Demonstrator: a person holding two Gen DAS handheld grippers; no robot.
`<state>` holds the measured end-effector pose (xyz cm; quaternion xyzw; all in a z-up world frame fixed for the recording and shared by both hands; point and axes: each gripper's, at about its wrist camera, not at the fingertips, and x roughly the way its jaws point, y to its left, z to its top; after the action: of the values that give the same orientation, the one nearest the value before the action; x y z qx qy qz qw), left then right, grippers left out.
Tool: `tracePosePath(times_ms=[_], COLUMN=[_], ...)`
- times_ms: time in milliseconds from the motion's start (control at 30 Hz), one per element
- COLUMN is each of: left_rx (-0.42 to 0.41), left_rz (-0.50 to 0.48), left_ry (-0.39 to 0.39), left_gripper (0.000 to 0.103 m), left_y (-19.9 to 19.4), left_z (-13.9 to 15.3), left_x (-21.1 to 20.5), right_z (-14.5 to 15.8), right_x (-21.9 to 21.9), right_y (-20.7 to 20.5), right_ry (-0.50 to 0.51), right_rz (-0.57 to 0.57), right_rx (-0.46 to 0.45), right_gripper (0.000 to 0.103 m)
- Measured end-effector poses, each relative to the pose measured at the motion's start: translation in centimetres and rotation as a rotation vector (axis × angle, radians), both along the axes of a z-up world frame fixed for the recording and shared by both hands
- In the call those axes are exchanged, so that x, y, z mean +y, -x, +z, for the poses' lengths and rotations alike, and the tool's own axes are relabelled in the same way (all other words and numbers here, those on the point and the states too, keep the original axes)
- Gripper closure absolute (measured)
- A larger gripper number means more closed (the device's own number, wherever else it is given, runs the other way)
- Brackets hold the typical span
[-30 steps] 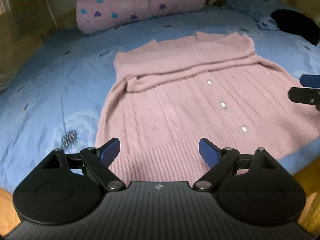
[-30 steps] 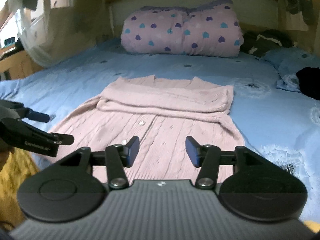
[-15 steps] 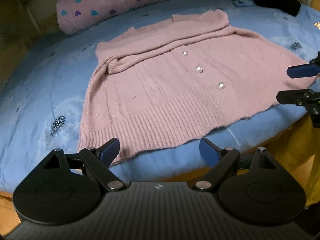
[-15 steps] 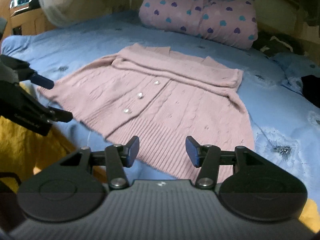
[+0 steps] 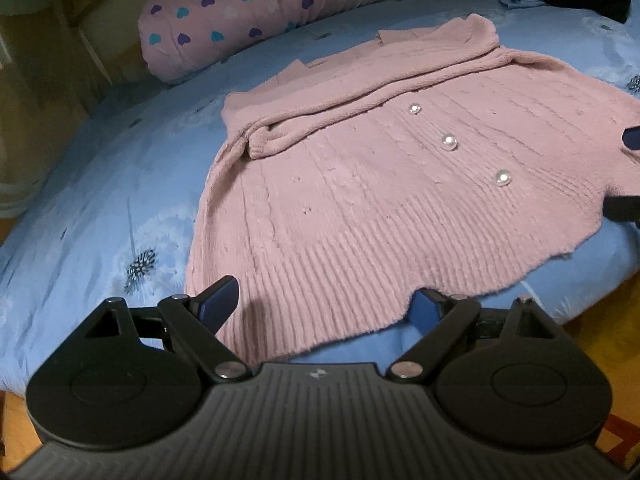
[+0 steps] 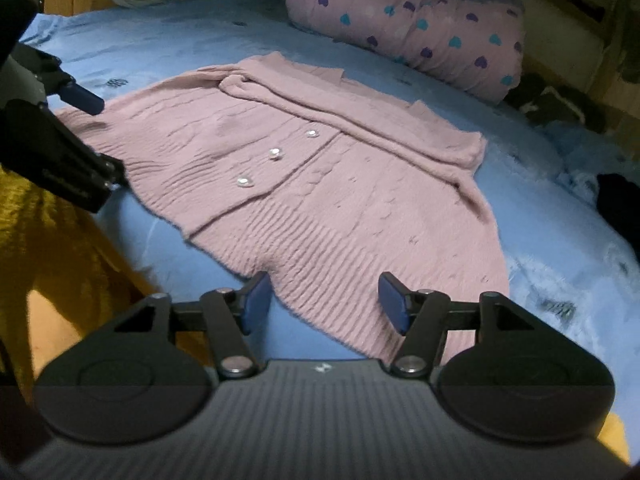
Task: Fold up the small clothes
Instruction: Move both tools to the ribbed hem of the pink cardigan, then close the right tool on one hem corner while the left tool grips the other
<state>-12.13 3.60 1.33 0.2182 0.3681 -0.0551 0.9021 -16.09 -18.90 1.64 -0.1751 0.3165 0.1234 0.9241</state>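
While both the left gripper (image 5: 324,304) and right gripper (image 6: 324,300) hover with jaws apart, one pink cardigan (image 5: 392,184) with three pearl buttons (image 5: 449,143) lies on a blue bedsheet (image 5: 100,208) near one heart-print bolster (image 5: 256,12).

My left gripper (image 5: 326,304): jaws spread wide, nothing between pads, pointing 12 o'clock. My right gripper (image 6: 324,300): jaws likewise apart, empty, pointing 12 o'clock; seen from left wrist at 3 o'clock edge.
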Motion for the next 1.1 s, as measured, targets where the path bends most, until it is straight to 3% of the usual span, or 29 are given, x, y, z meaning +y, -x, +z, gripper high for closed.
tracePosePath(times_ms=[467, 600, 800, 867, 900, 933, 1000, 1033, 1100], left_rx=[-0.016, -0.032, -0.084, -0.101, -0.107, -0.113, -0.111, -0.109, -0.113], left_rz=[0.053, 0.052, 0.079, 0.082, 0.08, 0.073, 0.048, 0.044, 0.053], left_ry=[0.045, 0.04, 0.008, 0.004, 0.003, 0.002, 0.0, 0.0, 0.004], left_gripper=[0.011, 0.011, 0.013, 0.023, 0.034, 0.04, 0.071, 0.078, 0.09], left_y=[-1.6, -1.4, -1.5, -1.5, -1.4, -1.2, -1.0, -0.9, -0.9], left_z=[-0.6, -0.8, -1.3, -1.3, -1.3, -1.3, -1.4, -1.4, -1.3], left_x=[0.8, 1.0, 0.9, 0.9, 0.9, 0.8, 0.6, 0.5, 0.5], right_z=[-0.2, -0.6, -1.4, -1.5, -1.5, -1.5, -1.4, -1.3, -1.2], right_x=[-0.5, -0.8, -1.2, -1.3, -1.3, -1.4, -1.4, -1.5, -1.6], right_y=[0.0, -1.5, -2.6, -2.1, -1.9, -1.8, -1.6, -1.6, -1.7], right_ry=[0.061, 0.012, 0.02, 0.026, 0.035, 0.041, 0.044, 0.042, 0.024], right_rz=[0.008, -0.03, -0.136, -0.143, -0.14, -0.14, -0.139, -0.138, -0.133], right_rx=[0.008, -0.015, -0.083, -0.101, -0.113, -0.122, -0.133, -0.135, -0.135], right_gripper=[0.041, 0.041, 0.042, 0.044, 0.046, 0.053, 0.071, 0.086, 0.09])
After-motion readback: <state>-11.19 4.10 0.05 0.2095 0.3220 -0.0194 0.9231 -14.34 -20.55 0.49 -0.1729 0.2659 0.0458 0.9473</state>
